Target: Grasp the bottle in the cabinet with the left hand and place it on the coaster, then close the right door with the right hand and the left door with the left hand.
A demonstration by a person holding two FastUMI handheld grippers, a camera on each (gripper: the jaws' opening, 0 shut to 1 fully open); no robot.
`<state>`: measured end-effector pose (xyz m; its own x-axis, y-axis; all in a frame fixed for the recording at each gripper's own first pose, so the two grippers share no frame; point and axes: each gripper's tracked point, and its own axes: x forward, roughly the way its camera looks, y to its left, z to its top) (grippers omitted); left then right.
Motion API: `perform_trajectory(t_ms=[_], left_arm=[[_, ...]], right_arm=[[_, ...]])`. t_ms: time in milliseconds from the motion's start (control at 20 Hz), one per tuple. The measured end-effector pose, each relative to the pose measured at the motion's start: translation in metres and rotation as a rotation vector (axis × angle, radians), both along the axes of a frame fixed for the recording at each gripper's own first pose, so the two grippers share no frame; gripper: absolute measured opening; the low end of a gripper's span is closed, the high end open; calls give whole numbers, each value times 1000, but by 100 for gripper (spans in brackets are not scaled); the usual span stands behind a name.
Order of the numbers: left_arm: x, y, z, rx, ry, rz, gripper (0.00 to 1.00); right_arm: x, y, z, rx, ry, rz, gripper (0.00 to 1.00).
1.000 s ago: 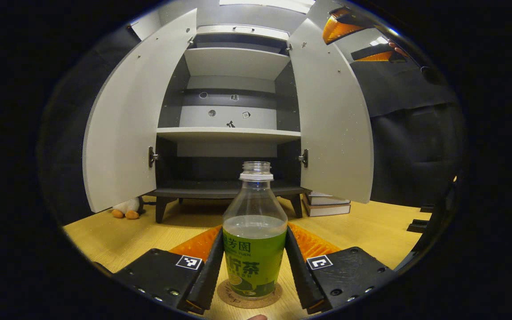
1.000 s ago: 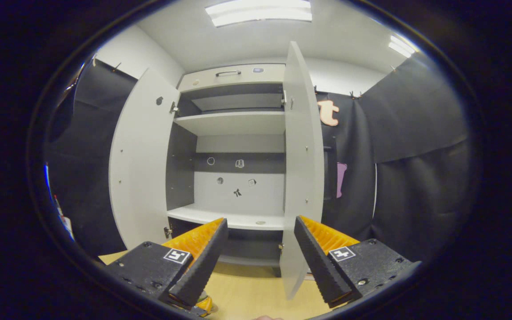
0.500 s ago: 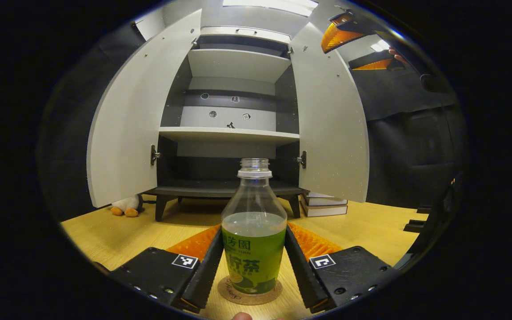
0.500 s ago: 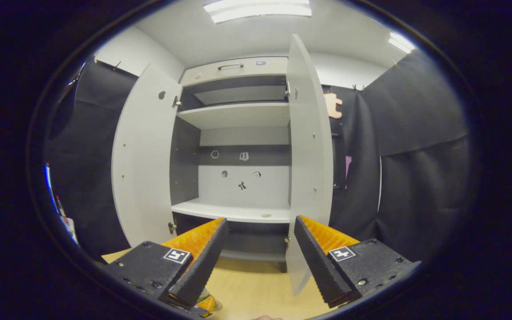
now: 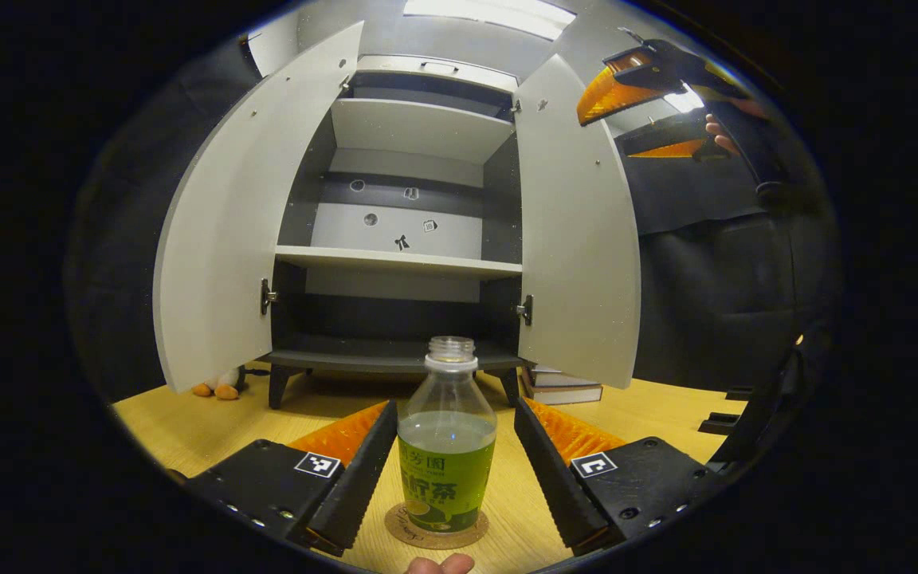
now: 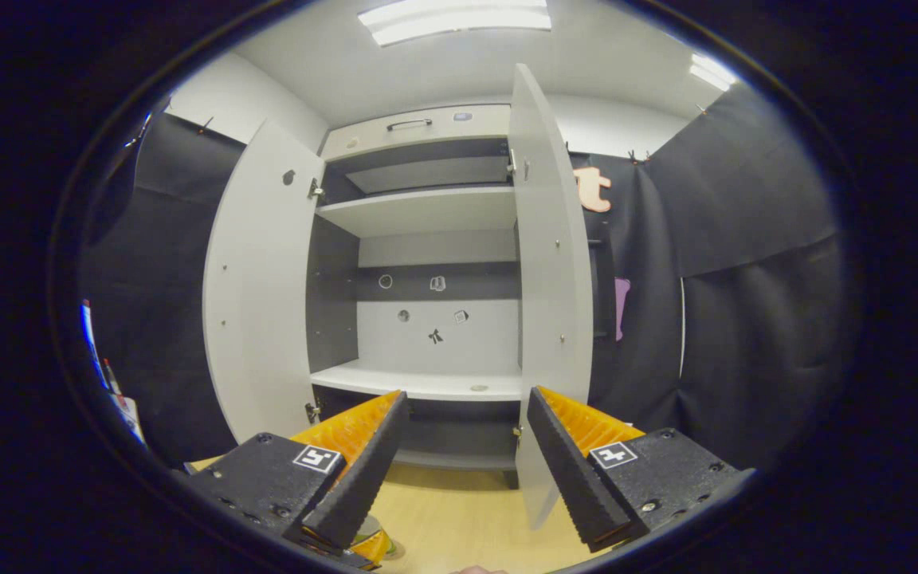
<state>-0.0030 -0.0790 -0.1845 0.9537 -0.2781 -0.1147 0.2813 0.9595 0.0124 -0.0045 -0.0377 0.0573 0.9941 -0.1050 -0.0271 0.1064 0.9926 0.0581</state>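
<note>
So the green tea bottle (image 5: 447, 454) is standing upright on the cork coaster (image 5: 436, 529), and the left gripper (image 5: 449, 470) has its fingers spread, a clear gap on each side of the bottle, gripping nothing. Placing looks done to me. Next up is the right door (image 6: 552, 287) (wide open, same as the left door (image 5: 228, 215)), which needs a push on its outer face. The right gripper (image 6: 467, 458) is held high, aimed at the cabinet (image 6: 427, 239), fingers apart and empty, near the door's edge.
</note>
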Motion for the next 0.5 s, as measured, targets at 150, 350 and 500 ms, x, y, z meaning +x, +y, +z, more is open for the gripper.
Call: perform_trajectory(t_ms=[150, 350, 500], left_arm=[[1, 2, 27, -27, -22, -3, 92], [6, 8, 79, -32, -62, 26, 93], [10, 14, 111, -32, -64, 70, 95]], right_arm=[[-4, -2, -1, 10, -14, -5, 98], [-13, -6, -8, 4, -45, -7, 98], [-21, -16, -28, -25, -27, -31, 98]])
